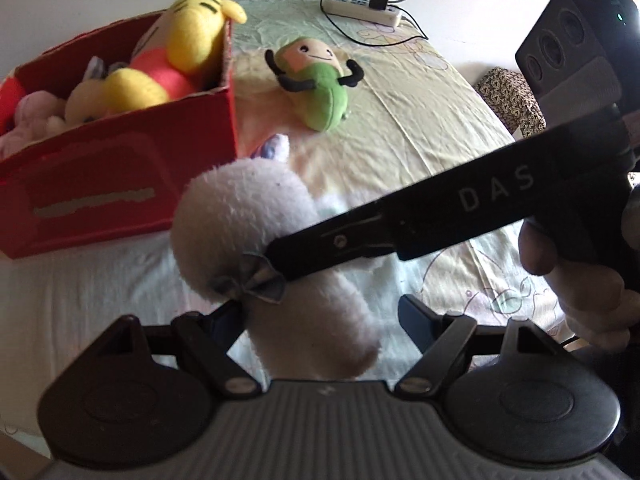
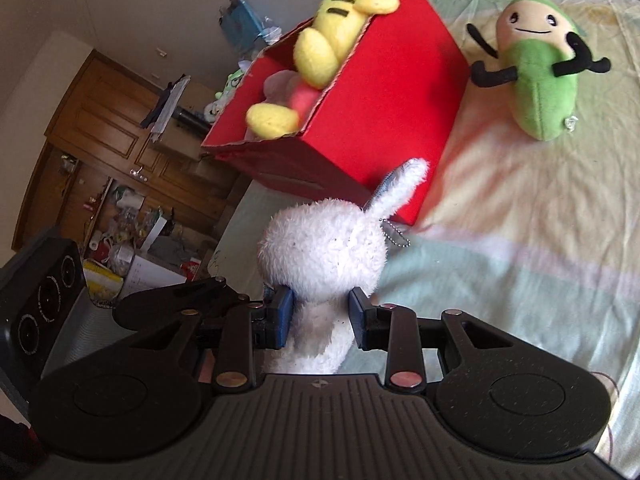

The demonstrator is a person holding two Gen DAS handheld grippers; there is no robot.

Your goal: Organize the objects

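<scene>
A white plush bunny [image 2: 320, 248] hangs above the bed, its one visible ear [image 2: 400, 184] pointing at the red box [image 2: 380, 120]. My right gripper [image 2: 322, 312] is shut on its neck, with blue pads on both sides. In the left wrist view that gripper's black finger [image 1: 304, 252] reaches the bunny [image 1: 240, 208] by its grey bow. My left gripper [image 1: 324, 312] straddles the bunny's body. One of its fingers touches near the bow, and the other stands slightly clear. A green plush [image 1: 320, 88] lies on the sheet beyond.
The red box [image 1: 120, 168] holds a yellow plush [image 1: 192, 28] and pink ones. A power strip [image 1: 360, 6] with cables lies at the bed's far end. A wooden wardrobe [image 2: 100, 120] and clutter stand beside the bed. A person's hand [image 1: 580, 280] grips the right tool.
</scene>
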